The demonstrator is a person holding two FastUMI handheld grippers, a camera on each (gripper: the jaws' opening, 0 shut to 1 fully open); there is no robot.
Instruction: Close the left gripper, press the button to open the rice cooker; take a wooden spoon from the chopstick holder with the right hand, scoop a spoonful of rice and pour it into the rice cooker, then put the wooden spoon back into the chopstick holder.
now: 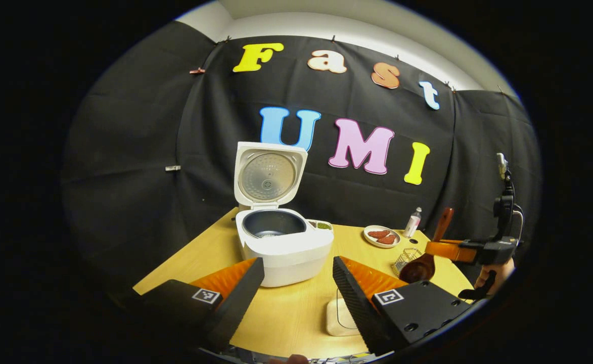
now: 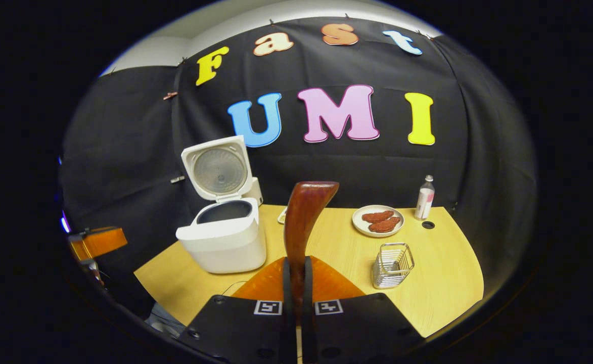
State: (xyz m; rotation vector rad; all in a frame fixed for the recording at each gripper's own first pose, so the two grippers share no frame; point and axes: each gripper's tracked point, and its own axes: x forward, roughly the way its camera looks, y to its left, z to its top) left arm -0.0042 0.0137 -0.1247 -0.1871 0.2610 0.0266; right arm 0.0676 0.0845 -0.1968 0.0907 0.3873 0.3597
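Right gripper [image 2: 296, 283] clamps the brown wooden spoon [image 2: 304, 217] above the table; left gripper [image 1: 296, 283] hangs open before the white, lid-up rice cooker [image 1: 281, 242]. Spoon fetched; next, seemingly, scooping rice, whose container I cannot identify.

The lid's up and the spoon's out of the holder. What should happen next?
Probably dip the wooden spoon for rice: the right gripper is clamped on its handle, the rice cooker stands open, and the spoon's bowl looks empty.
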